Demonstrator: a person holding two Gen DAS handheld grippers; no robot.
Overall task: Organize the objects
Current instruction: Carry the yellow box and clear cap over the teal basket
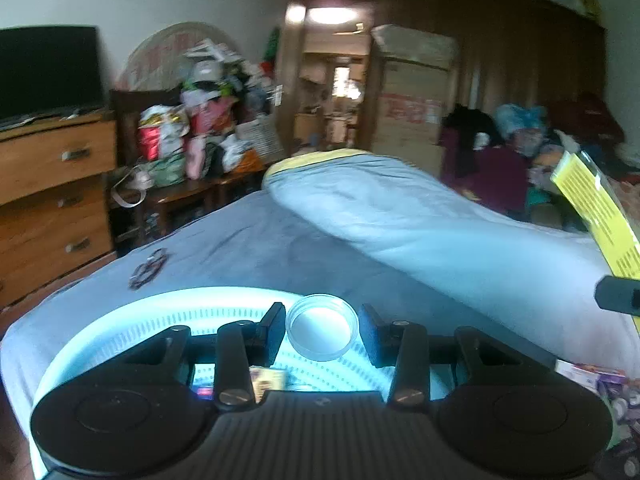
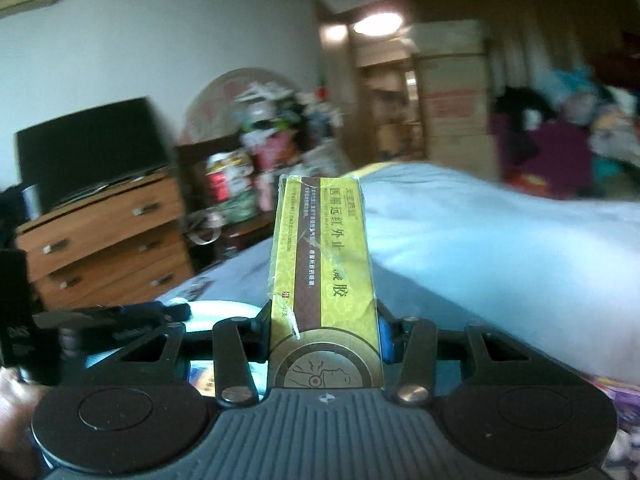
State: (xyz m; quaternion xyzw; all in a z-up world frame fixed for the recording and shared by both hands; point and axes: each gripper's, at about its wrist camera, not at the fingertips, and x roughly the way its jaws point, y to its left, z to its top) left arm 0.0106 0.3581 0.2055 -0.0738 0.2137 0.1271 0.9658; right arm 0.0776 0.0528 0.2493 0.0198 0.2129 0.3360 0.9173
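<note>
We held the yellow box (image 2: pixel 324 280) upright in the right gripper (image 2: pixel 324 332), jaws clamped on its sides, above the bed (image 2: pixel 500 248). It hid the view ahead. Left gripper (image 1: pixel 322 328) hung w/ jaws released around a clear round lid (image 1: pixel 322 327), not touching, over the white basket (image 1: pixel 120 316). Hair ties (image 1: pixel 147 269) lay nr the bed edge; dresser (image 1: pixel 52 192) & TV (image 1: pixel 48 70) beyond.

Bed (image 1: pixel 256 240): basket (image 1: pixel 100 320), hair ties (image 1: pixel 148 269).

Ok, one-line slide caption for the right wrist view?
Right gripper clamps an upright yellow box over the blue-sheeted bed, cluttered bedroom behind.
</note>
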